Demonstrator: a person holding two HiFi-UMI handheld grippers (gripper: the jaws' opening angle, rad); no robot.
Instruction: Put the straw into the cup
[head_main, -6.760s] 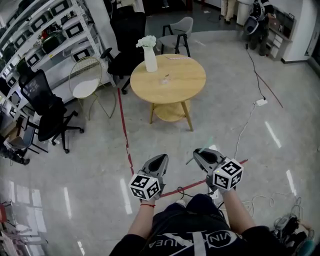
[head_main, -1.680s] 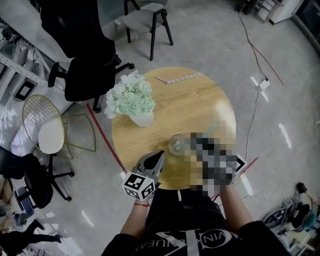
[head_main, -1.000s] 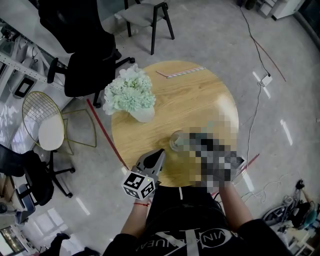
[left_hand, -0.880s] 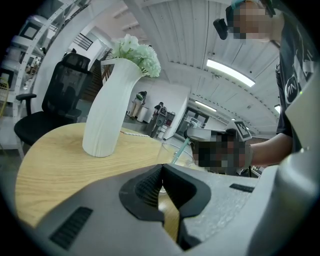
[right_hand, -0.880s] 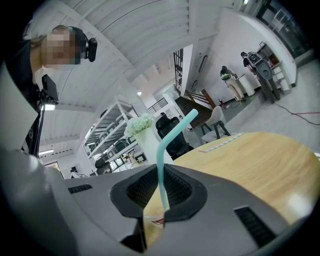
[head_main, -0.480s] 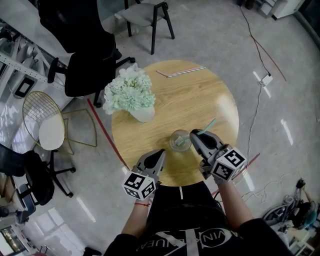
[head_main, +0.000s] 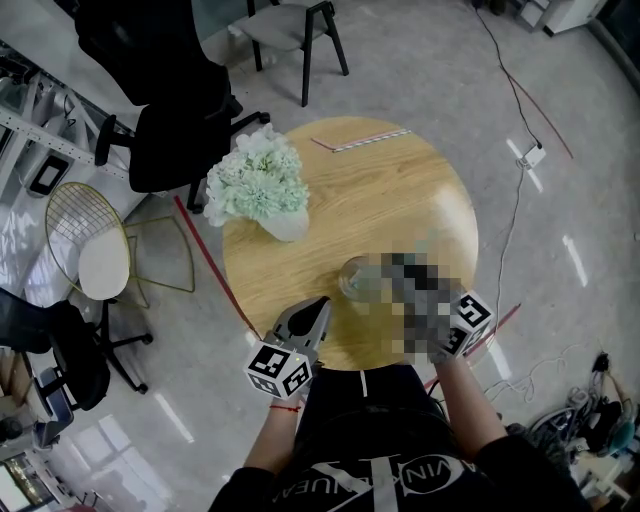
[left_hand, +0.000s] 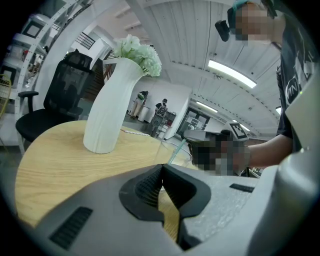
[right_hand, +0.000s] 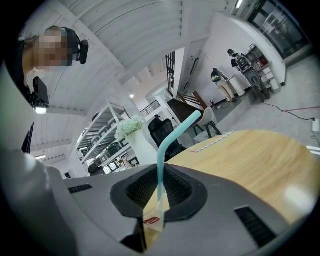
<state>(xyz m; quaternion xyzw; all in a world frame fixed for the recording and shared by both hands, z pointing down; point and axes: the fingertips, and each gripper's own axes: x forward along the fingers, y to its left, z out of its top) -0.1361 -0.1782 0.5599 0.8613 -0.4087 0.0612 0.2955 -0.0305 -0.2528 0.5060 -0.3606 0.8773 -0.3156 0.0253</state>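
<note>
On the round wooden surface (head_main: 400, 190): a white vase (head_main: 262, 190) of pale flowers toward the left, well apart from the work. Nearer the person, left tongs (left_hand: 163, 175) pressed together on nothing, hovering at the near rim just beside the cup. Opposite, right tongs (right_hand: 156, 207) clamped on the straw, blurred over in the head view. Clear cup (head_main: 352, 277) upright near the front edge, just ahead of the left tongs. Teal straw (right_hand: 167, 145) pinched low on its stem, below the bend, and slanting toward the cup's mouth in the left gripper view; cannot tell how deep the lower end sits. Another, wrapped straw (head_main: 358, 140) lying at the far edge. Scrap of paper wrapper (right_hand: 152, 220) clinging at the pinch.

Likely very light, thin-walled and easily crushed or kinked, so calls for a gentle pinch on the straight stem, never at the bend. Smooth plastic, apt to swivel between the pads. Probably a light cup too, tippable if nudged sideways by the tip; best lowered straight down through the mouth.
</note>
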